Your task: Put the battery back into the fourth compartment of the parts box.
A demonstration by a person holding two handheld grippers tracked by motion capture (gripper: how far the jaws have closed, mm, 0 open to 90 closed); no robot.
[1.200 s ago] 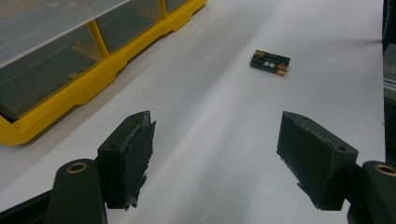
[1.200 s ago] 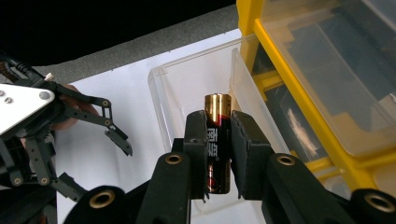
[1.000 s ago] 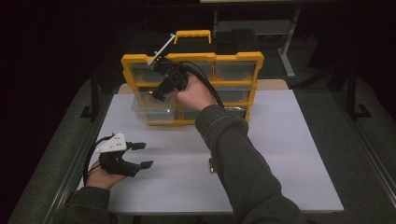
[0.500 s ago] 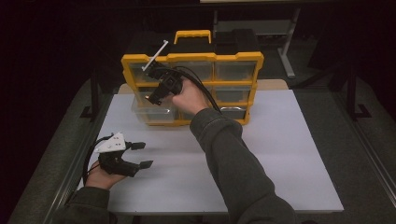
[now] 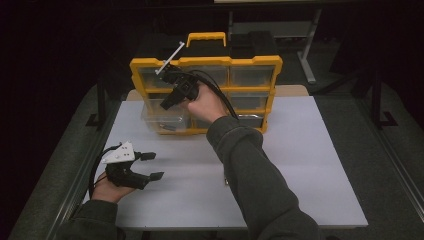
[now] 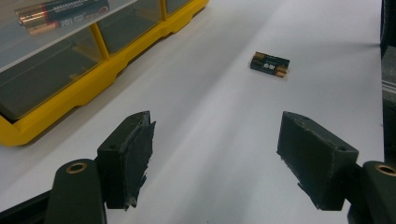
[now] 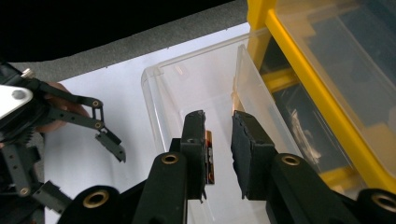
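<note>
My right tongs, jaws narrowly parted, hang over the pulled-out drawer with a battery just below, while my left tongs rest spread, another battery ahead on the surface: light, rigid, slippery, best pinched mid-body.

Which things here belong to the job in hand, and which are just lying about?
In the job:
- right gripper, above the pulled-out clear drawer
- battery seen between its jaws
- yellow organizer

Lying about for now:
- loose batteries on the white table
- left gripper, open and idle
</note>
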